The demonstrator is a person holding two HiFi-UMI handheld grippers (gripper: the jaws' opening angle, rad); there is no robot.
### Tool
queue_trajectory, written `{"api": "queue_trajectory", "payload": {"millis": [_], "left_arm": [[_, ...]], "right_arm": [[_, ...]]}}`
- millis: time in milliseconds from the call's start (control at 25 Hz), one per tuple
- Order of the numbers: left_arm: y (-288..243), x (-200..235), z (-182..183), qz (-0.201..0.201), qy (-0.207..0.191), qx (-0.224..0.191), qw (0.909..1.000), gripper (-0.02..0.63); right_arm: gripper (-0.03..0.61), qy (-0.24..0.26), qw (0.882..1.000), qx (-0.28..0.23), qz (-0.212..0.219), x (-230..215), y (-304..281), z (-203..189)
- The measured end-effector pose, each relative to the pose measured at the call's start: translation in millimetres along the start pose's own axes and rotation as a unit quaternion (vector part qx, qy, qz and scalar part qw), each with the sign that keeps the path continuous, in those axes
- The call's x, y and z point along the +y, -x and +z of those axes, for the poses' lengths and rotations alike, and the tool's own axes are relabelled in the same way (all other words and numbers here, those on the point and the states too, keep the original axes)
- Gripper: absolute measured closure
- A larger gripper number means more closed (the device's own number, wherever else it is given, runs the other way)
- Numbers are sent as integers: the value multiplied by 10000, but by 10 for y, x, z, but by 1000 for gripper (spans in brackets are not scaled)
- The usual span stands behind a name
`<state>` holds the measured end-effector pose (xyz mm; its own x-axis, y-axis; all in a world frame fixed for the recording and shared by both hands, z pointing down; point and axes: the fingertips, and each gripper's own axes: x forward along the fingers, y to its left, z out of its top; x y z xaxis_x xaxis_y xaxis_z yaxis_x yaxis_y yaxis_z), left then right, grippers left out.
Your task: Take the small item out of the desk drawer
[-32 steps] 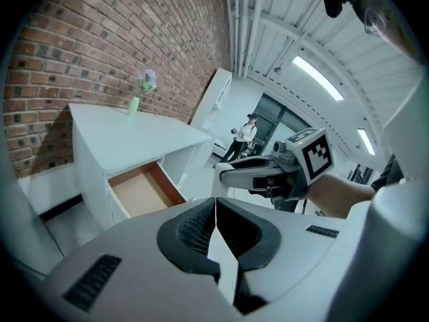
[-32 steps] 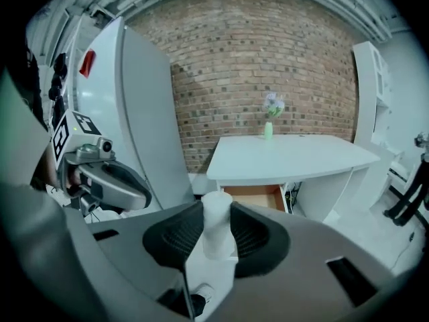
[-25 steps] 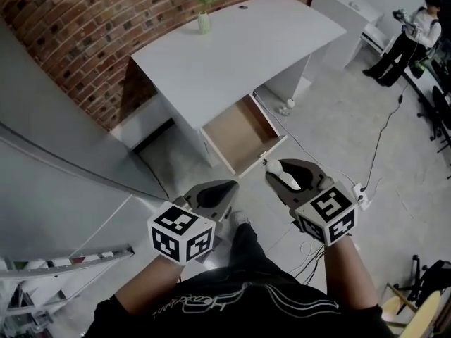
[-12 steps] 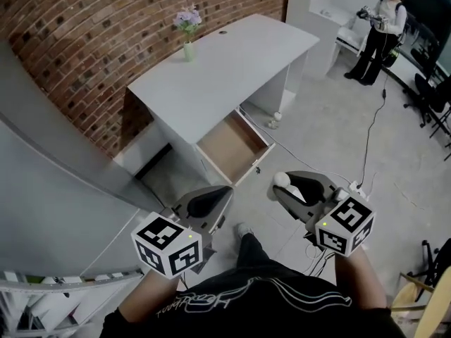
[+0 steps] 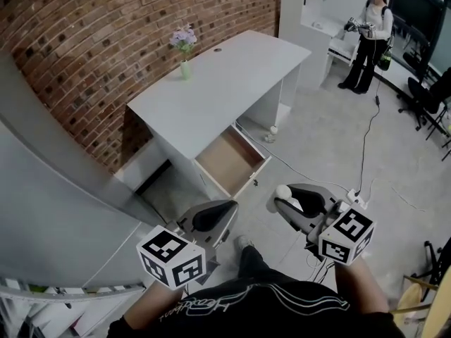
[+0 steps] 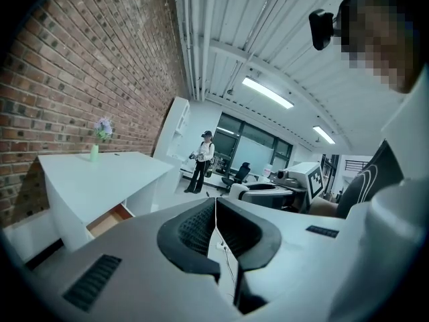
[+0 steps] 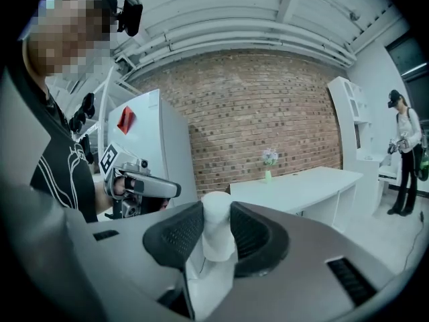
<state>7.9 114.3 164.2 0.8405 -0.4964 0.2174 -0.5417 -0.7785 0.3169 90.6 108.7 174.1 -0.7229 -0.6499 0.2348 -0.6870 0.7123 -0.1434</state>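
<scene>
the open drawer (image 5: 229,162) juts from the desk (image 5: 225,83) front into the walkway, its top open to reach from above. bare floor (image 5: 317,139) lies to its right, crossed by a cable (image 5: 363,153). a grey cabinet (image 5: 56,217) crowds the left, brick wall (image 5: 106,34) behind. a vase (image 5: 184,67) stands on the desk's far edge; a person (image 5: 368,34) stands well off.

Your head view looks steeply down on the desk (image 5: 225,83) from well back; both gripper views face nearly level along their jaws toward that desk.
</scene>
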Motion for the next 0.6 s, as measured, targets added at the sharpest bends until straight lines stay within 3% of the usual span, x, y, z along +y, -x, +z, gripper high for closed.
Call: {"api": "queue_trajectory", "payload": {"millis": [600], "left_arm": [[-175,41,-63,-59,11,60,10000,591]], "right_arm": [[445,-110,9999,-25,-81,-51,2,-140]]}}
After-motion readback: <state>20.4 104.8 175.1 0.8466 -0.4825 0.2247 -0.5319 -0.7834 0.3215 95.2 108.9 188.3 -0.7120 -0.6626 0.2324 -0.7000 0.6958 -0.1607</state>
